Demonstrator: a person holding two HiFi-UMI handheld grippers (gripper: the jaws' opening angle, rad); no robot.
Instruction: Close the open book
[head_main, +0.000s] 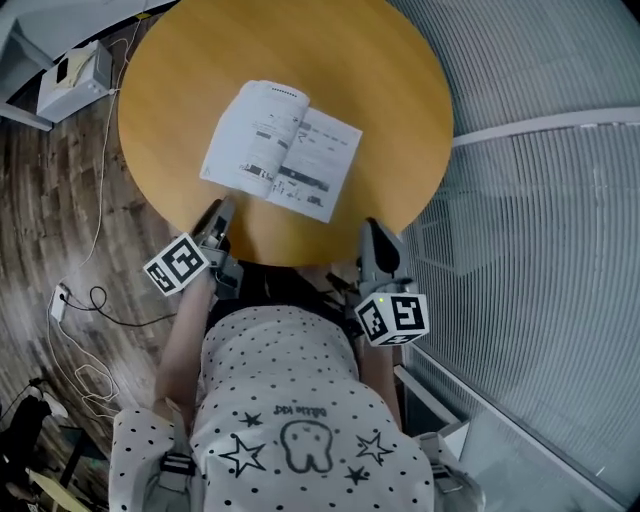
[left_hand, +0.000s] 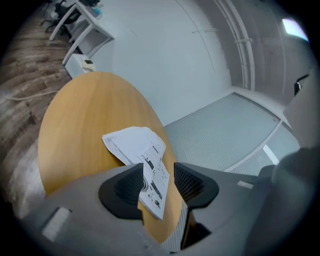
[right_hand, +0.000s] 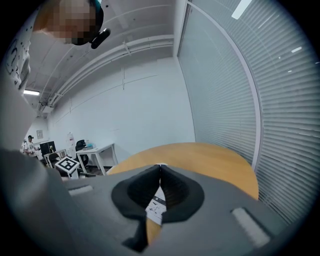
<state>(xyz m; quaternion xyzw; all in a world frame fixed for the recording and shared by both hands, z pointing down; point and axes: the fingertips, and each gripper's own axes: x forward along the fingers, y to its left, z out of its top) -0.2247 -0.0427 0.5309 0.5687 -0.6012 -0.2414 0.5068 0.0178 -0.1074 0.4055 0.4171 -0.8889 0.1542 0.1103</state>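
Round wooden table (head_main: 200, 60); book (head_main: 282, 150) open, printed; left claw (left_hand: 159, 184) spread, right claw (right_hand: 160, 169) pressed together.

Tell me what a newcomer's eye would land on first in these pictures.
An open book lies pages up on the near half of a round wooden table, the brightest thing in the head view. At the table's near edge, the left gripper has its jaws apart and the right gripper has its jaws together. Neither touches the book.
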